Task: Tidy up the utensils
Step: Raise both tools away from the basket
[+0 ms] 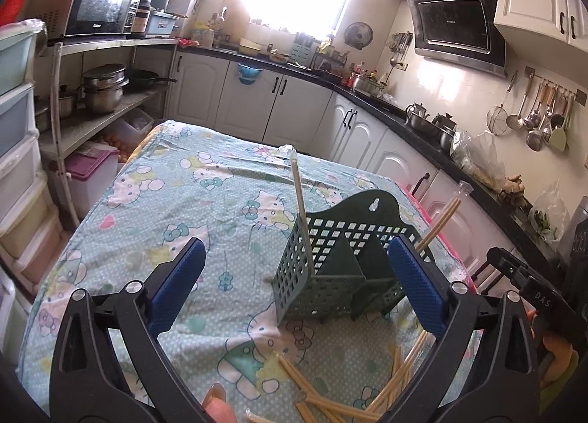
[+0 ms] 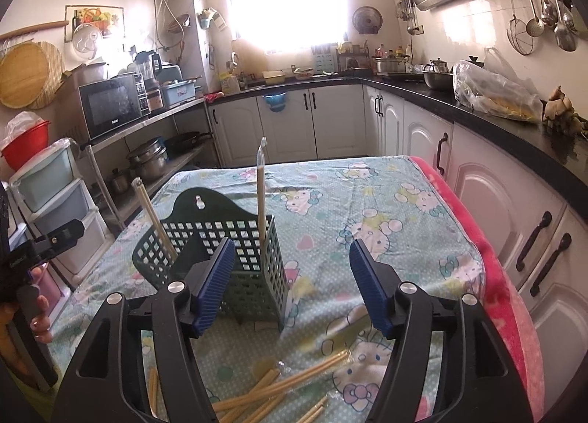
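Note:
A dark green slotted utensil basket (image 1: 330, 261) stands on the table, also in the right wrist view (image 2: 228, 243). One wrapped chopstick pair (image 1: 302, 217) stands upright in one compartment (image 2: 261, 199); another (image 1: 441, 221) leans in the other compartment (image 2: 156, 219). Several loose wrapped chopsticks (image 1: 349, 393) lie on the cloth in front of the basket (image 2: 279, 386). My left gripper (image 1: 294, 287) is open and empty, just before the basket. My right gripper (image 2: 292, 283) is open and empty, at the basket's right front.
The table carries a Hello Kitty cloth (image 1: 183, 202) with a pink blanket edge (image 2: 503, 294) on its right. White cabinets (image 2: 496, 202) and a dark counter run along the right; a shelf with pots (image 1: 103, 88) and plastic drawers (image 1: 18, 129) stand left.

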Demonstrator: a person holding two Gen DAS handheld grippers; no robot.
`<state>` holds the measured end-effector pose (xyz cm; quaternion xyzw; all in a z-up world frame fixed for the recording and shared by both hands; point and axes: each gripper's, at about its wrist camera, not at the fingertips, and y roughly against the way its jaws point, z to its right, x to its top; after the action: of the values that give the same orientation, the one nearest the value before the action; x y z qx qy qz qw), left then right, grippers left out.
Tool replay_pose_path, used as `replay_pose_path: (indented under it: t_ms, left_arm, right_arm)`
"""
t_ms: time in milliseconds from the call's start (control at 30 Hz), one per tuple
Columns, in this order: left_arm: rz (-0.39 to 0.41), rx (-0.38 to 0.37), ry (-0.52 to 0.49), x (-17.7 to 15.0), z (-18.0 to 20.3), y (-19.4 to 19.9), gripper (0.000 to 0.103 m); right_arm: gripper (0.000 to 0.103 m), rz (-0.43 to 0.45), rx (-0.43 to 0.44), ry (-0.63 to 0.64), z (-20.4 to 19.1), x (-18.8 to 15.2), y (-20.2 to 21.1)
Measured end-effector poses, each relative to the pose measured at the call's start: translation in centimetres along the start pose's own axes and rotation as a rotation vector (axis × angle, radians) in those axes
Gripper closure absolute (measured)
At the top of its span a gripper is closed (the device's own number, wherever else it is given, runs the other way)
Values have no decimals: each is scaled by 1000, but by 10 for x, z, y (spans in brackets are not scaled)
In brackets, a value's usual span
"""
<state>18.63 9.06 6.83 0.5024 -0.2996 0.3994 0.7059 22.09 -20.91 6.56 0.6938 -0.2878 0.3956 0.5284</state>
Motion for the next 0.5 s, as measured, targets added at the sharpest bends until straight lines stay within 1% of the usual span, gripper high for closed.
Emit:
replay_pose_path:
  t_ms: [133,500]
  left_arm:
    - [-7,5,7,-9,-2,6,11]
    - [-59,35,32,-38,-14,15,11]
  right_arm:
    - [39,-7,7,13,-3,-8,3]
    - [38,-39,35,43,-13,-29,9]
